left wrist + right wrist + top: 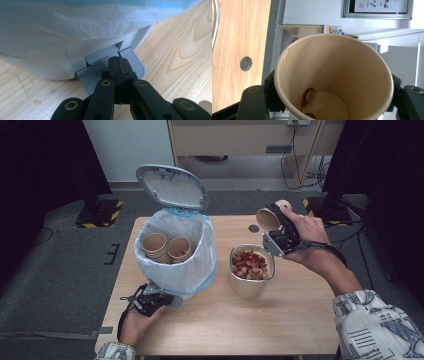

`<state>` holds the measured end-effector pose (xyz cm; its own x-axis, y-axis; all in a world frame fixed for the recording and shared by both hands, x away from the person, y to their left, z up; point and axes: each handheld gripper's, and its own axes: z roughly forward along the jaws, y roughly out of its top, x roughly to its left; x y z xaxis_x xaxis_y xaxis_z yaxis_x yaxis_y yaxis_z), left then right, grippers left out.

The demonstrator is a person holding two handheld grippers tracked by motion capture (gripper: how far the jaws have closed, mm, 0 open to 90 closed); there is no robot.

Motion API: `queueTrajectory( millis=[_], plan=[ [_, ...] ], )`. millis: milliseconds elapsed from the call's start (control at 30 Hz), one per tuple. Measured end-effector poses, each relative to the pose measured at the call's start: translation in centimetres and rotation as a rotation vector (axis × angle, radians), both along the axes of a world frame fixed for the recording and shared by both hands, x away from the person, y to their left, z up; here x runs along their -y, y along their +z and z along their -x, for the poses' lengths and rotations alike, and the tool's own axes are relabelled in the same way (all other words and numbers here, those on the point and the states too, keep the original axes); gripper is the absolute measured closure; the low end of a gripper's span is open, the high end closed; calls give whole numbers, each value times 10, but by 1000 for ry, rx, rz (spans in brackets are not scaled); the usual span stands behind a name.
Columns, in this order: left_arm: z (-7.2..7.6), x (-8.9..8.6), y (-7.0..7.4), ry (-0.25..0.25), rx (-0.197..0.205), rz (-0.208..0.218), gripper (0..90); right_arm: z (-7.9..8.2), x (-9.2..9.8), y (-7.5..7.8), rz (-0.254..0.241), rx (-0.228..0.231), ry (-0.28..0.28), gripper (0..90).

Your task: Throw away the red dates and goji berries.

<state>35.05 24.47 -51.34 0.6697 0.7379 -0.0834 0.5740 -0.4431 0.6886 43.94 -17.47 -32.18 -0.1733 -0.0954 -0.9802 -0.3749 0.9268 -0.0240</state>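
The table (280, 320) is pale wood with visible grain, square-edged, standing on grey carpet with dark stands at either side and a light cabinet behind. On it stands a small white pedal bin (175, 255), rounded in body, lined with a thin, crinkled, translucent bag edged in blue; its grey domed lid (172, 186) is tipped up and back. Inside the bin sit nested tan paper cups (155, 246), mouths upward. Your left gripper (150, 301) lies low at the bin's near foot; in the left gripper view its black jaws are fully closed, tips together, resting on the ribbed grey plastic pedal (135, 62). To the right of the bin stands a smooth, rounded cream bowl (250, 285) filled with small red and tan bits. Your right gripper (280, 227) is raised above the table just beyond the bowl, its jaws drawn in narrow and clamped on the wall of a tan paper cup (268, 218). This cup is a plain tapered cylinder with a rolled rim and matt inner surface; in the right gripper view a few reddish bits (309, 95) cling near its base. The cup is tilted onto its side, long axis roughly level, mouth turned leftward toward the bin.
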Motion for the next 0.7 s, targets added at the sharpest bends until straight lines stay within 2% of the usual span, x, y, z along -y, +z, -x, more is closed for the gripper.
queueTrajectory(
  millis=[433, 700],
  plan=[
    [0, 0, 0, 0, 0, 1, 900, -4, -6, -2, -121, -80, 14, 282],
    [0, 0, 0, -1, 1, 1, 900, -8, -5, -2, -222, -133, 13, 281]
  ],
)
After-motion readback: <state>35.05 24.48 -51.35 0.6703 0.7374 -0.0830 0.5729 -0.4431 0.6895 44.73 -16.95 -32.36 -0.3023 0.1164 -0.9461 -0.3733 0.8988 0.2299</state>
